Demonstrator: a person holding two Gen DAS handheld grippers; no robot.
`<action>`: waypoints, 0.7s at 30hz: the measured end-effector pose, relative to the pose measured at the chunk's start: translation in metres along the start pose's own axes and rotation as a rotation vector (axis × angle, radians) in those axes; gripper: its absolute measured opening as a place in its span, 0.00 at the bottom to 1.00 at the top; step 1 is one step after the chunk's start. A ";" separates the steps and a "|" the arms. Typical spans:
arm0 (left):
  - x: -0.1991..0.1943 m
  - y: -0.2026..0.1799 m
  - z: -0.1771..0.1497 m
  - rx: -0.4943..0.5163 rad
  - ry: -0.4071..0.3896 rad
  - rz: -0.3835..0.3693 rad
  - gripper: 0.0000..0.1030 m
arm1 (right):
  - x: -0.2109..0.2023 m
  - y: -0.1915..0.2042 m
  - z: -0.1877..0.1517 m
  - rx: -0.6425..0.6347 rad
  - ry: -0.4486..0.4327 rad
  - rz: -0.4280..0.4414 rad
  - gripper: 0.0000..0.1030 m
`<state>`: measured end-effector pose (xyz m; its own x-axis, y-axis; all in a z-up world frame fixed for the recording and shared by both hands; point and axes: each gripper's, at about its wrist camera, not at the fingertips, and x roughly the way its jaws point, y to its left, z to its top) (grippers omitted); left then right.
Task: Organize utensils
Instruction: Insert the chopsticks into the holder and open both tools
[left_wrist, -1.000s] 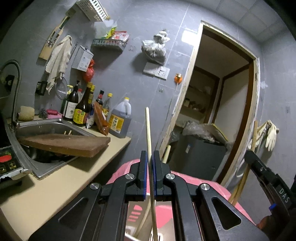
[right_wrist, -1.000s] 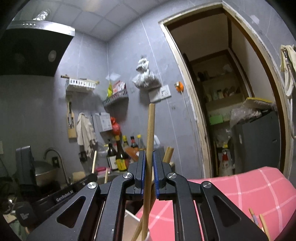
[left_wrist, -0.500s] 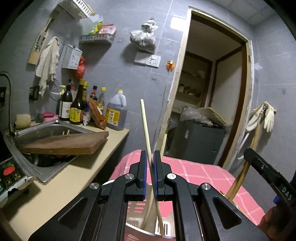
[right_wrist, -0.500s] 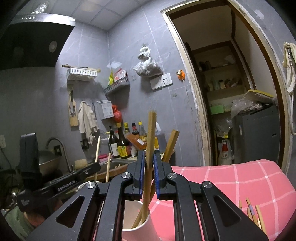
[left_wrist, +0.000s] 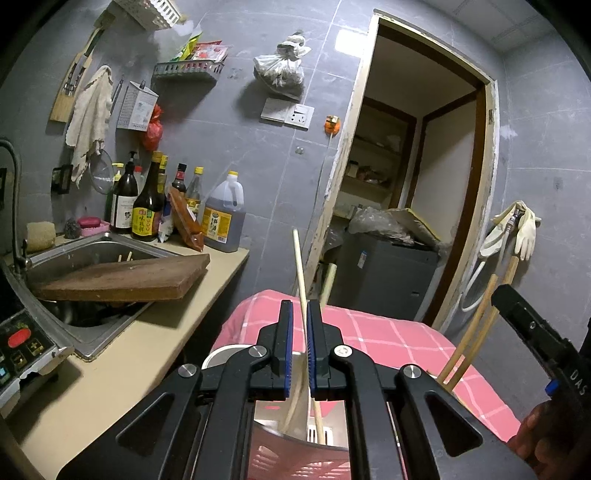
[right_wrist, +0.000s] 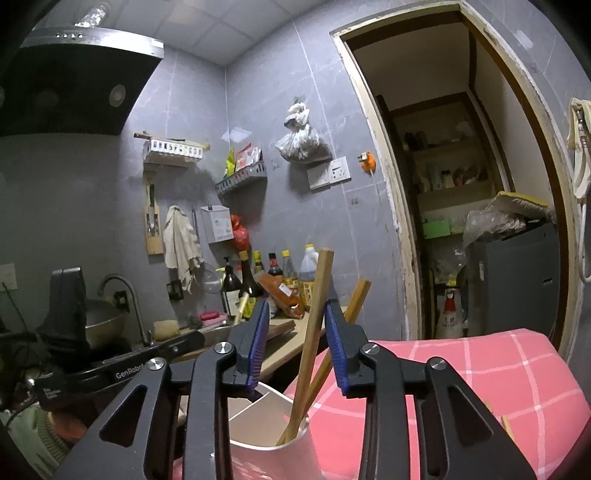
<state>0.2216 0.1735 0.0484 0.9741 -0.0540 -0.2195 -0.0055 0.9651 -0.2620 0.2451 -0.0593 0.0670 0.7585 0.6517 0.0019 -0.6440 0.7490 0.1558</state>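
right tool jaws just spread, brown wooden chopstick freed in white cup | left tool pinched on pale chopstick | risk: cup tipped if snagged

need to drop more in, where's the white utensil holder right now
In the right wrist view the white utensil holder stands at the bottom centre, just below the open right gripper, by the pink checked cloth, with two brown chopsticks leaning in it.

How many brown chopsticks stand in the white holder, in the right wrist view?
2. One brown chopstick rises between the open jaws of the right gripper; the other leans right behind it. Both stand in the white holder; more may be hidden.
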 end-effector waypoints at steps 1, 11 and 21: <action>-0.001 -0.001 0.000 0.000 -0.001 -0.002 0.05 | -0.001 0.000 0.001 0.000 -0.003 -0.001 0.30; -0.019 -0.024 0.003 0.008 -0.010 -0.035 0.29 | -0.030 -0.013 0.011 0.010 -0.048 -0.052 0.54; -0.042 -0.074 0.002 0.037 -0.039 -0.086 0.71 | -0.078 -0.036 0.026 -0.001 -0.073 -0.166 0.84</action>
<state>0.1815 0.1048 0.0784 0.9787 -0.1282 -0.1606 0.0865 0.9660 -0.2436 0.2118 -0.1403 0.0870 0.8596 0.5088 0.0480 -0.5094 0.8456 0.1593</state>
